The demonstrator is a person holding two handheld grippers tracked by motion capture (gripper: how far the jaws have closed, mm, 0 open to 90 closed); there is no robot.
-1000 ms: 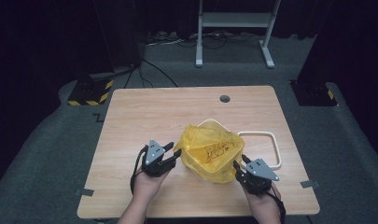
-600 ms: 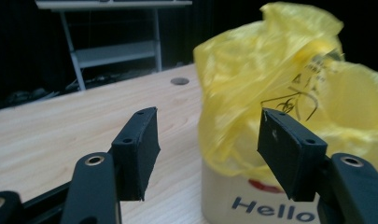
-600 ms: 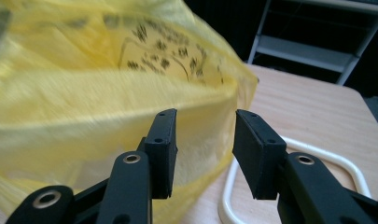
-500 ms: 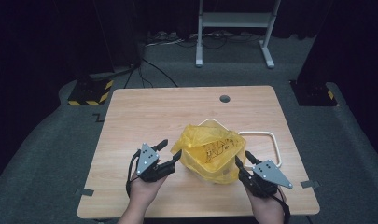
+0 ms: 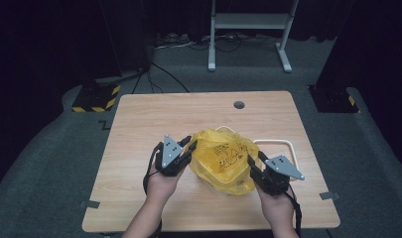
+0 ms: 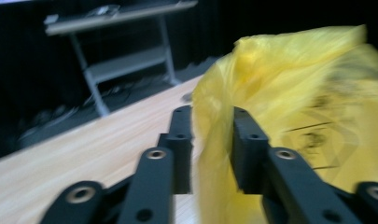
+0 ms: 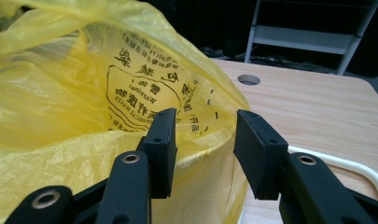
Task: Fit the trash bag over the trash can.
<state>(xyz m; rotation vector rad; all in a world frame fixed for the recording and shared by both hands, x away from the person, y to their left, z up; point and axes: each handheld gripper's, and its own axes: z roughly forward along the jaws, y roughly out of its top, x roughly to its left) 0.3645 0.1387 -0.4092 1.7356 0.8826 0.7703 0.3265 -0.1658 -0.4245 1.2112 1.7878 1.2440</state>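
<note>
Centre of the high view: yellow plastic bag (image 5: 222, 161) on wooden table (image 5: 139, 134), left gripper (image 5: 187, 148) at its left edge, right gripper (image 5: 253, 166) at its right edge, white frame (image 5: 288, 148) just beside bag at right. Lower centre of left gripper view: bag's edge (image 6: 214, 140) between jaws that have just been closing; contact blurred, cannot tell whether gripped. Lower centre of right gripper view: bag rim (image 7: 210, 135) between half-open jaws, gaps visible, not pinched.

Bare table (image 5: 139, 134) left and far of the yellow bag (image 5: 223, 161); white frame (image 5: 275, 145) close beside its right.
</note>
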